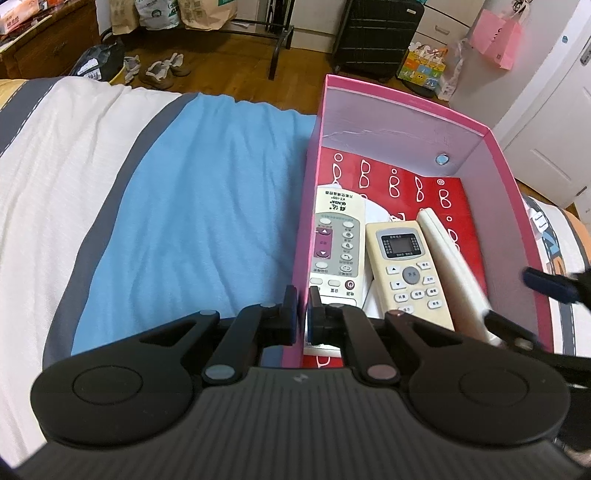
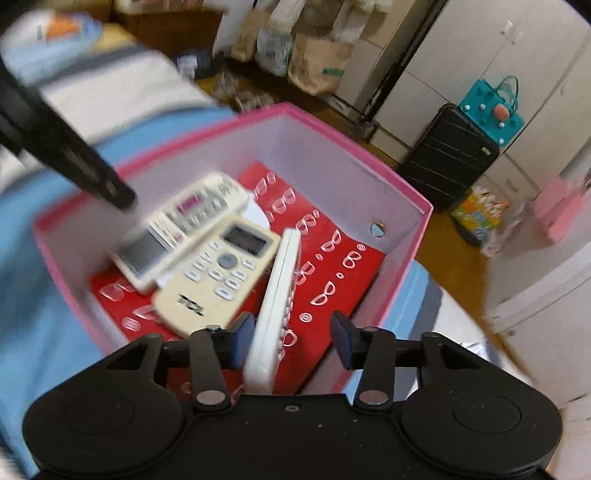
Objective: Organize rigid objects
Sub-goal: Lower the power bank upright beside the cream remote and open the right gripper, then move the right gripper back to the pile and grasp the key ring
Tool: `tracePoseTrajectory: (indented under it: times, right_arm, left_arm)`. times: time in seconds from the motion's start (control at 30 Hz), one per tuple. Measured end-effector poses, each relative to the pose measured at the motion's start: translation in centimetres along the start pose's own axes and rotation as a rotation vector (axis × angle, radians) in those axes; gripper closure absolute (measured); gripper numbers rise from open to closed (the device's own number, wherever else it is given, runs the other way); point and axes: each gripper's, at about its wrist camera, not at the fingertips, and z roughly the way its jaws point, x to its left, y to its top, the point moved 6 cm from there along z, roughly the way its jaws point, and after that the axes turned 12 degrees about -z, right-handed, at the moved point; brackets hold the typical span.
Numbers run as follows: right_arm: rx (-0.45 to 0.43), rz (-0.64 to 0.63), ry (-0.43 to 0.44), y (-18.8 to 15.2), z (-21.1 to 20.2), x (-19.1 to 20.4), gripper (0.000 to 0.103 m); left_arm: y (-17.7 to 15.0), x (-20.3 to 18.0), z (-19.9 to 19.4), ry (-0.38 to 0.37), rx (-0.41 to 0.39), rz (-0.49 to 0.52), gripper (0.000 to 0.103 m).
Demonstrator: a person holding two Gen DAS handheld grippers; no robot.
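A pink box [image 1: 511, 206] stands on the bed, lined with a red sheet [image 1: 406, 177] printed with white spectacles. Three remotes are inside: a grey-white one with a pink panel [image 1: 334, 247], a cream one with a small screen [image 1: 406, 269], and a white one [image 1: 454, 266] standing on its long edge. My left gripper [image 1: 303, 314] is shut on the box's left wall. In the right wrist view my right gripper [image 2: 291, 326] is open around the white remote [image 2: 277, 295], which leans by the left pad while the right pad stands clear. The cream remote [image 2: 218, 273] lies beside it.
The box sits on a blue blanket [image 1: 192, 206] beside a white and grey duvet [image 1: 66, 155]. Beyond the bed are a wooden floor with shoes [image 1: 162, 68], a black suitcase [image 1: 376, 33], paper bags, a pink bag [image 1: 498, 37] and white cupboard doors.
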Motion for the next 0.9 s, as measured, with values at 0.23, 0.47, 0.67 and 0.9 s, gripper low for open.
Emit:
tracePoseTrajectory:
  times: [0.23,0.47,0.67,0.9]
  right_arm:
    - [-0.246,0.201,0.146,-2.7,-6.6,-4.6,0.044]
    - [-0.312,0.356,0.112,-6.0,-7.7,-11.2,0.044]
    - [-0.262,0.542,0.124,-9.1,-4.3,-16.1,0.044]
    - [-0.166,0.717,0.098,-14.9,1.9,-17.4,0.043]
  left_arm:
    - [-0.1,-0.2,0.3,0.027,0.001,0.010,0.099]
    - [-0.1,-0.4,0.3,0.047,-0.004,0.013,0.099]
    - [-0.1,-0.4,0.2,0.045,-0.008,0.004,0.100]
    - [-0.2,-0.4,0.3,0.052,0.001,0.009,0.100]
